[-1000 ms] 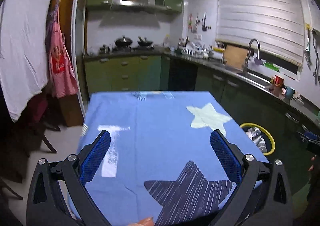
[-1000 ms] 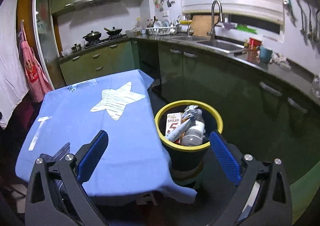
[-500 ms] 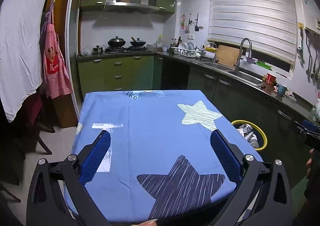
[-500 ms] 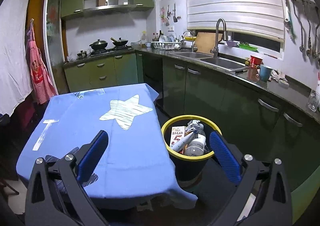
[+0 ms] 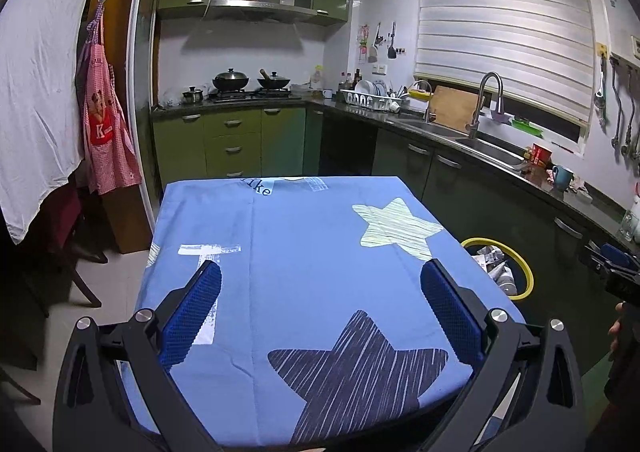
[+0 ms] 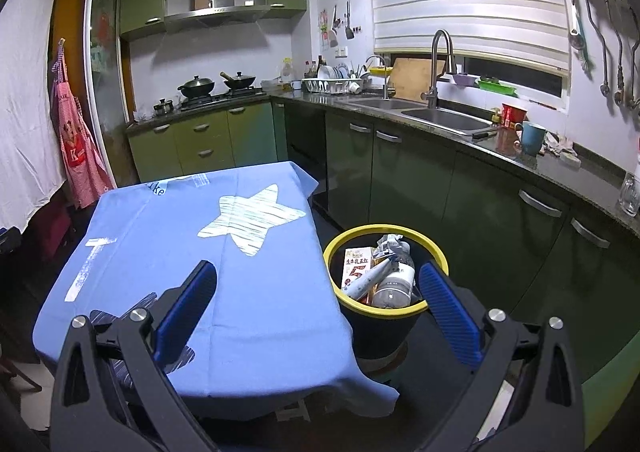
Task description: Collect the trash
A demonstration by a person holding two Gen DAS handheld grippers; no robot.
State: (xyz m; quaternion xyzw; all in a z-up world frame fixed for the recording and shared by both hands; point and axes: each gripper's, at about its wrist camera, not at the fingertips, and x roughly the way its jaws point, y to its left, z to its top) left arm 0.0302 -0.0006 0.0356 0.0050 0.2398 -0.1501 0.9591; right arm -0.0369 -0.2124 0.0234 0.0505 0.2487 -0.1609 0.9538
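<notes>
Since the earlier frames both cameras have risen and drawn back: the table now sits lower and smaller in each view, and more of the ceiling and upper cabinets shows.

The left gripper [image 5: 320, 284] hangs at the bottom centre of its view with its blue-padded jaws spread wide and nothing between them; under the gap lies only the blue star-printed tablecloth [image 5: 304, 252]. The right gripper [image 6: 320, 284] is likewise spread wide and empty.

In the right wrist view the trash bin [image 6: 384, 230], black with a yellow rim, stands on the floor at lower centre-right, just inside the right-hand pad and partly behind it. It holds a carton [image 6: 356, 264], a clear bottle [image 6: 394, 288] and crumpled paper [image 6: 390, 242]. The bin stands just beside the right edge of the table, where the cloth drapes down. In the left wrist view the same bin shows at right of centre, beyond the right-hand pad and outside the jaw gap, half hidden by the table edge.

Between the table's right edge and the dark green cabinet fronts [image 6: 460, 188] runs a floor aisle, partly filled by the bin. Farther off, the counter carries a sink [image 6: 444, 118], a blue mug [image 6: 532, 136] and a dish rack [image 6: 332, 84]; the stove with two pans [image 6: 216, 84] sits at upper centre-left.
</notes>
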